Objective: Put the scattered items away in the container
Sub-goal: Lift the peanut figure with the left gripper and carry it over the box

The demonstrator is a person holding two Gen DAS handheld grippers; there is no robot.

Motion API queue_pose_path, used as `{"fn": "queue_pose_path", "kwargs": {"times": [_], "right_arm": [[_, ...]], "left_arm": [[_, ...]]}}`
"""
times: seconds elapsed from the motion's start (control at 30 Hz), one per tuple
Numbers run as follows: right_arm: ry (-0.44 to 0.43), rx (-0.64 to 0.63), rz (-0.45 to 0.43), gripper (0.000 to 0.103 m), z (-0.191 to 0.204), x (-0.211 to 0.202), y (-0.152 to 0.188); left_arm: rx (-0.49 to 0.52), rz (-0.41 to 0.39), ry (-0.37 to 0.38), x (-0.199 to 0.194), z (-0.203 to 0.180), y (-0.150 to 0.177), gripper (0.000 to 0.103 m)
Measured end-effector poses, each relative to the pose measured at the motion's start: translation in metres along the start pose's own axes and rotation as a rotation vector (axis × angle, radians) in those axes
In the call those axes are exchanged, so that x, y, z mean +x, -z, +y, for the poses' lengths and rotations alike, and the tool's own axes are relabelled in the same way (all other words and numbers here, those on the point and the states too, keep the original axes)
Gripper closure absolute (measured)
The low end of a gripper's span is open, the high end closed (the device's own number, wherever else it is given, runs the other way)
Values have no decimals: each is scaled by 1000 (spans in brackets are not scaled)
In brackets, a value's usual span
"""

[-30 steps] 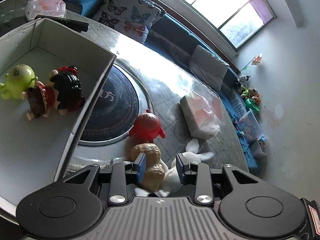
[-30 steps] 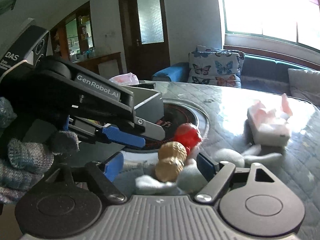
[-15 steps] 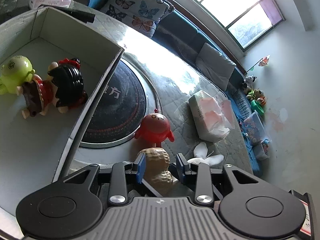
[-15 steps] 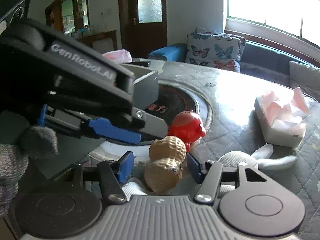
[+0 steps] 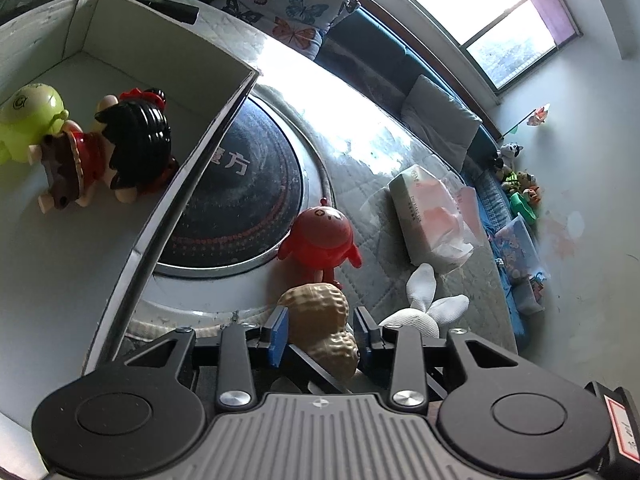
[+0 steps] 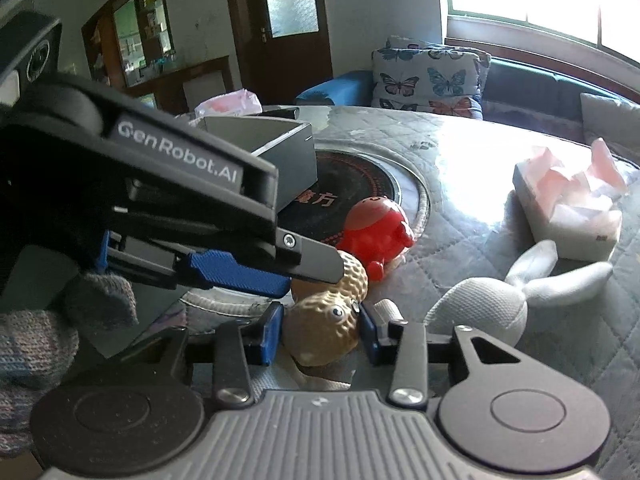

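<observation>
Both pairs of blue pads have drawn in on the peanut toy (image 6: pixel 326 316) since a second ago, when the right gripper (image 6: pixel 320 330) stood wide around it. Now the right gripper's pads press the toy's lower lobe from either side, and the left gripper (image 5: pixel 319 330) pinches the same toy, one pad (image 5: pixel 277 334) against each flank. In the right wrist view the left gripper reaches in from the left, its upper finger lying over the toy's far lobe.

Tan and dimpled like a real shell, the peanut toy has two lobes and small cartoon eyes on the nearer one. It sits low over the quilted table (image 5: pixel 360 168), just in front of the red round figure (image 5: pixel 322 240), which touches or nearly touches its far end. A white plush rabbit (image 6: pixel 492 304) lies just to the right, ears pointing toward the tissue pack (image 5: pixel 432 216).

To the left stands the open white box (image 5: pixel 192 160), its near wall rising beside the dark round hotplate (image 5: pixel 240 200). Inside, a green figure (image 5: pixel 28 120) and a black-haired doll (image 5: pixel 116 152) lie together at the far end; the nearer floor of the box is bare.
</observation>
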State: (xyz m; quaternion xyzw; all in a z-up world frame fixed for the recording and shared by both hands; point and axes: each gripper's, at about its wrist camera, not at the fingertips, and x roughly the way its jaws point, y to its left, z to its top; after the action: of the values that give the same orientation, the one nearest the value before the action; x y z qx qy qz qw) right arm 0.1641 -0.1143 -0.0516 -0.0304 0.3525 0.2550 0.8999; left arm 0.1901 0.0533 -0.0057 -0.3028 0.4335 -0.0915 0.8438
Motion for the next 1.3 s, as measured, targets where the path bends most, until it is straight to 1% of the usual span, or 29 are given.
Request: {"fn": "queue_pose_path", "kwargs": {"times": [0.23,0.3,0.37,0.57,0.73,0.83,0.97,1.1,1.2,1.3], "right_arm": [[-9,37,-27,64,0,-13,4],[-11,42,-25,64,1,-17,7],[-13,44,-18,64,3,-19,11],[-18,29,-10,64,12,-28,22],[-26,59,-8,62,10,-23,23],[-18,53,-9,64,13,-24,23],[-19,36,-37,64,20,-35,22],[-21,-21,-92,64,36,-48,7],[-49,-69,-136,65,51,-51,-9],[-98,-113,-158,65,69,-46,-28]], "left_arm": [[13,12,5,-8,-2,6,65],[3,30,1,-9,-1,9,65],[14,39,-6,-12,-1,13,65],[48,25,-13,-19,-1,27,65],[46,18,-10,-18,0,27,65],[56,4,-5,-24,-1,30,66],[66,-42,24,-43,-2,33,66],[73,-128,37,-73,-2,28,66],[70,-198,26,-98,4,18,66],[47,-255,6,-119,17,8,66]]}}
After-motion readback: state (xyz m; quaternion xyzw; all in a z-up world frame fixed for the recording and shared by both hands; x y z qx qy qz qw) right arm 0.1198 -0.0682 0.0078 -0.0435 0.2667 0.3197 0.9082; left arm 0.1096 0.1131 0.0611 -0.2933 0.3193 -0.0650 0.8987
